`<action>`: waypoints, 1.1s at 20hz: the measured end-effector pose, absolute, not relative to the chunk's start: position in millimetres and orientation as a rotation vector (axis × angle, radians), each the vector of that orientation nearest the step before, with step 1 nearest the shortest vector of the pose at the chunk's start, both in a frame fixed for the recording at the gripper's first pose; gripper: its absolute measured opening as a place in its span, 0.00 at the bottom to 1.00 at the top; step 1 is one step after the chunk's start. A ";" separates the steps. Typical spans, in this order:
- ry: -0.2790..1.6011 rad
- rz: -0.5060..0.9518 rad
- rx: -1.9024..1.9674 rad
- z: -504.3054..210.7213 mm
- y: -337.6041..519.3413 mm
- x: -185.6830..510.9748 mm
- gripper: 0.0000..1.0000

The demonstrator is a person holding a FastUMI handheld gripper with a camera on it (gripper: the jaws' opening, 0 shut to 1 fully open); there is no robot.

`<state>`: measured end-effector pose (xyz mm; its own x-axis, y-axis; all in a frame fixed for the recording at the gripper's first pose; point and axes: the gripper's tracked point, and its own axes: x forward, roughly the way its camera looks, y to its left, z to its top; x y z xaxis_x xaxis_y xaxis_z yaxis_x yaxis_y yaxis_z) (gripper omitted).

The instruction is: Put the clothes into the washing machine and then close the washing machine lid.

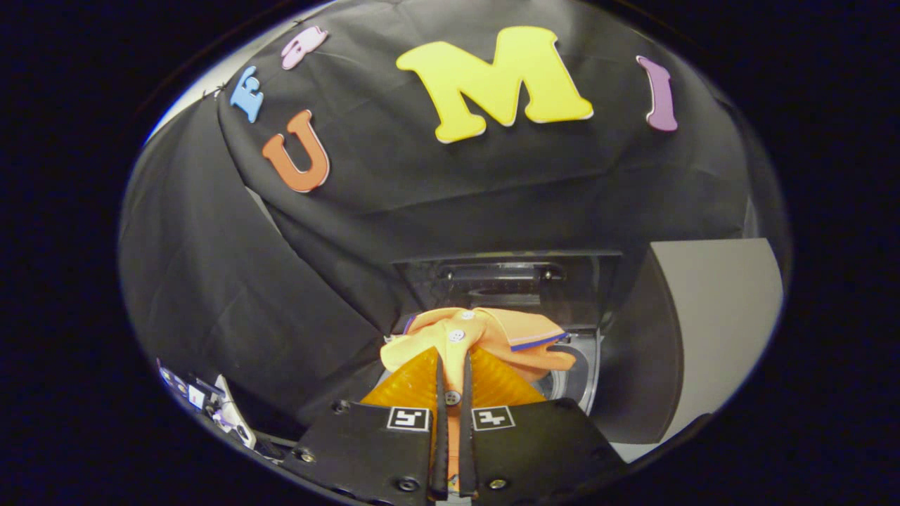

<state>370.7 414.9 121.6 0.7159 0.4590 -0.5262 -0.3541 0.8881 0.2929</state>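
1. Clearly, the gripper (452,365) had its two fingers drawn almost together, and a fold of an orange polo shirt (478,337) ran up the narrow gap between them, pinched from both sides.
2. The shirt's buttoned placket sat in that gap; one white button (457,336) lay just ahead of the fingertips and another showed lower down between the fingers.
3. The collar, edged with a blue stripe (538,343), spread out to the right just beyond the fingertips, and a lobe of orange cloth bulged to the left of them.
4. The garment hung held above the washing machine (583,365), whose round drum opening showed as a pale curved rim just behind and to the right of the collar.
5. The washing machine lid (513,281), a dark see-through panel, stood raised upright behind the shirt, with its hinge bar visible near the top.
6. A grey panel (724,330) stood to the right of the machine.
7. Small pale items lay far off to the left of the fingers, too small to identify.
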 end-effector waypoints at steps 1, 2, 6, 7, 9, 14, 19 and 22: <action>0.651 0.443 0.174 111.7 416.4 378.9 0.09; 0.678 0.428 0.174 101.5 416.8 385.0 0.09; 0.766 0.361 0.169 63.1 417.5 410.0 0.09; 0.780 0.344 0.166 55.3 416.9 414.7 0.09; 0.801 0.308 0.152 42.9 414.5 422.3 0.09; 0.855 0.251 0.138 19.2 416.8 435.8 0.09; 0.860 0.225 0.112 11.2 419.0 440.0 0.09; 0.847 0.221 0.102 11.8 421.1 444.8 0.10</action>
<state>444.8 421.1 11.8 0.6412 0.2339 -0.7309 -0.1529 0.9723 0.1770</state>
